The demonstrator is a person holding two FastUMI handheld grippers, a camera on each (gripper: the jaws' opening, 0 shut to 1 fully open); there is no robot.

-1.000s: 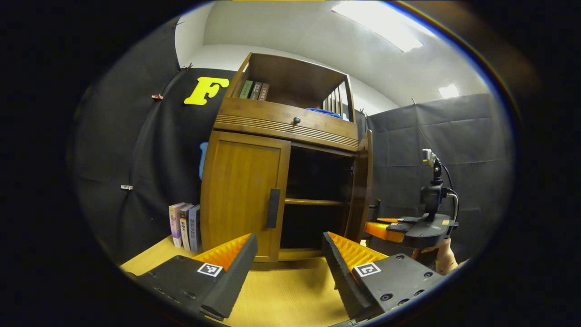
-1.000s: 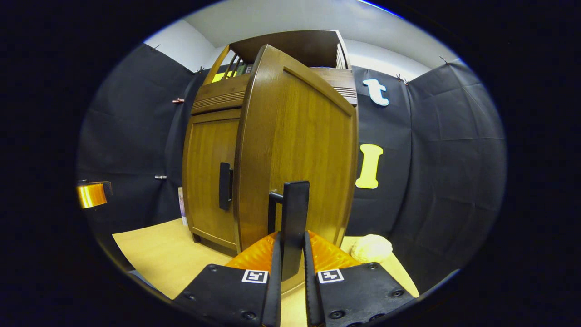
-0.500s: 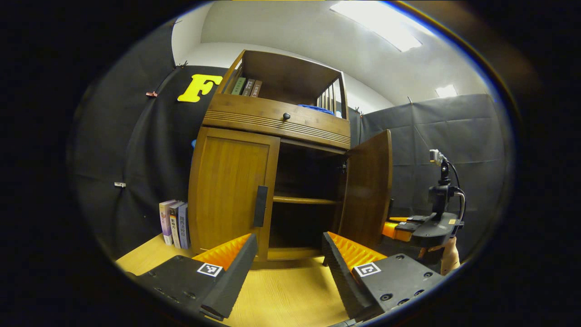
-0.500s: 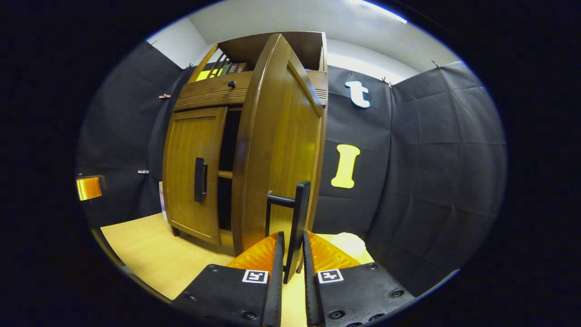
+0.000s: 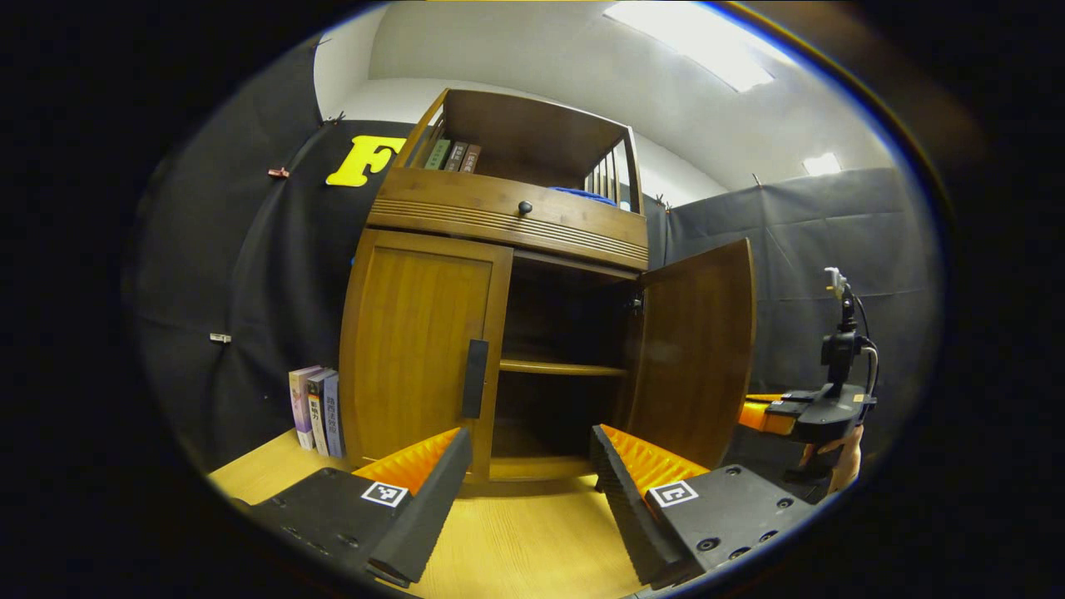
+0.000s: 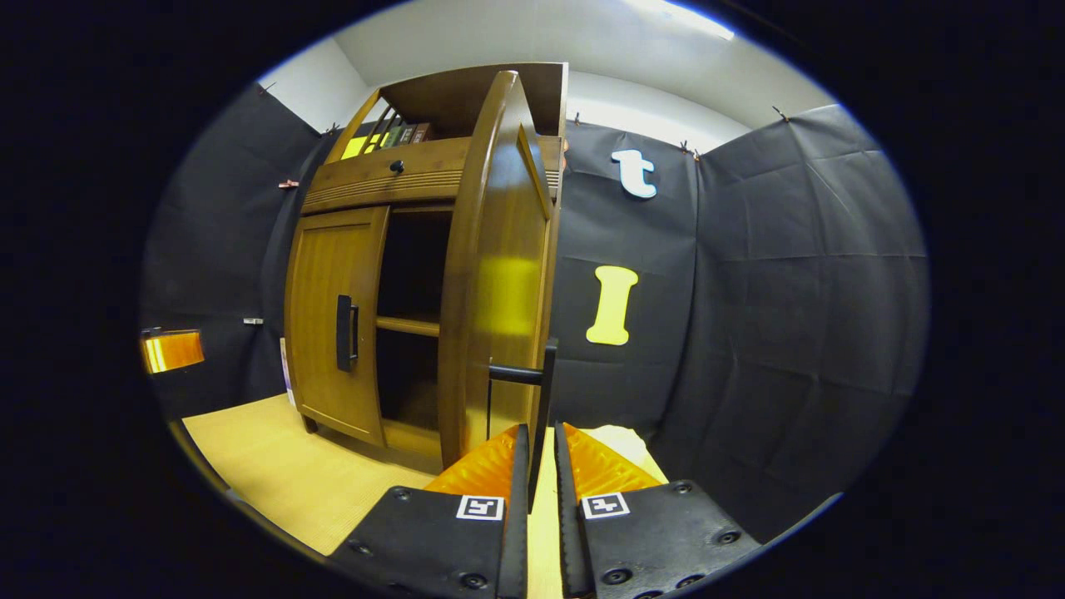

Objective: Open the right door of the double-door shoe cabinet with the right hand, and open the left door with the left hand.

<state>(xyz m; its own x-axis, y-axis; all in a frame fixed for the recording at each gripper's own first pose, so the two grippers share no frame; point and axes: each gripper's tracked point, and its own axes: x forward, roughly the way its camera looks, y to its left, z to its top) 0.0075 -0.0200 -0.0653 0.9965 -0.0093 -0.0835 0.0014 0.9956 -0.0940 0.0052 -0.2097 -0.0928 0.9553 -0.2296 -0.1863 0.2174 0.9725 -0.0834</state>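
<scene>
Standing at the back of the tabletop (image 5: 532,557), the shoe cabinet (image 5: 507,216) has its right door (image 5: 695,349) swung wide and its left door (image 5: 416,349) closed. If the right gripper (image 6: 541,449), clamped on the right door's handle (image 6: 542,399), pulls further, I reckon it could strain the hinge. The left gripper (image 5: 528,466) hangs with jaws apart near the left door's handle (image 5: 475,378); a skewed approach might clip the door's edge.

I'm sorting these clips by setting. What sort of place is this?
Probably a staged recording booth, not a lived-in home: black cloth walls pinned up around a wooden cabinet that stands on a tabletop, with books beside it.
</scene>
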